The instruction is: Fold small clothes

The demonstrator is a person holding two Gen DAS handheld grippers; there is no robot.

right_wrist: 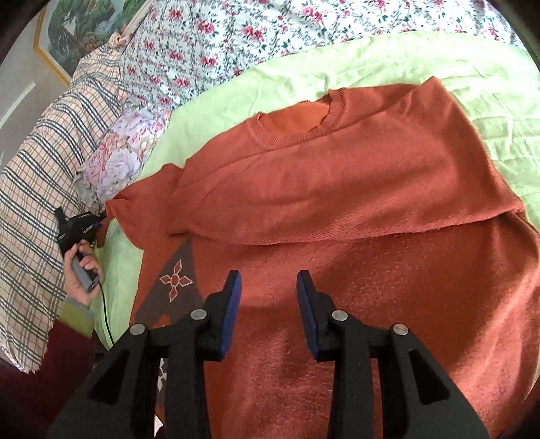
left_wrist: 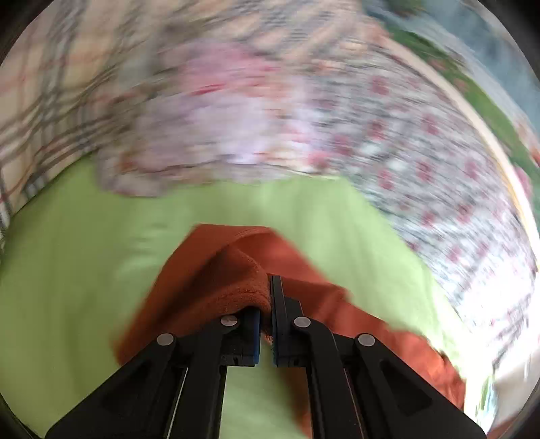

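An orange sweater (right_wrist: pixel 337 175) lies spread on a light green sheet (right_wrist: pixel 438 60), neck hole to the far side and one sleeve folded across the chest. A brown patterned patch (right_wrist: pixel 175 280) shows on its left part. My right gripper (right_wrist: pixel 269 280) hovers over the sweater's body, open, with nothing between its blue pads. In the blurred left wrist view, my left gripper (left_wrist: pixel 268 287) is shut on a bunched fold of the orange sweater (left_wrist: pixel 219 270). In the right wrist view the left gripper (right_wrist: pixel 98 221) pinches the left sleeve's end (right_wrist: pixel 135 209), which rises off the sheet.
A plaid pillow (right_wrist: pixel 30 189) and a floral pillow (right_wrist: pixel 121 148) lie left of the sheet. A rose-print bedspread (right_wrist: pixel 236 30) runs along the far side. A framed picture (right_wrist: pixel 77 30) hangs at the top left. A person's hand (right_wrist: pixel 81 280) holds the left gripper's handle, a cable trailing below.
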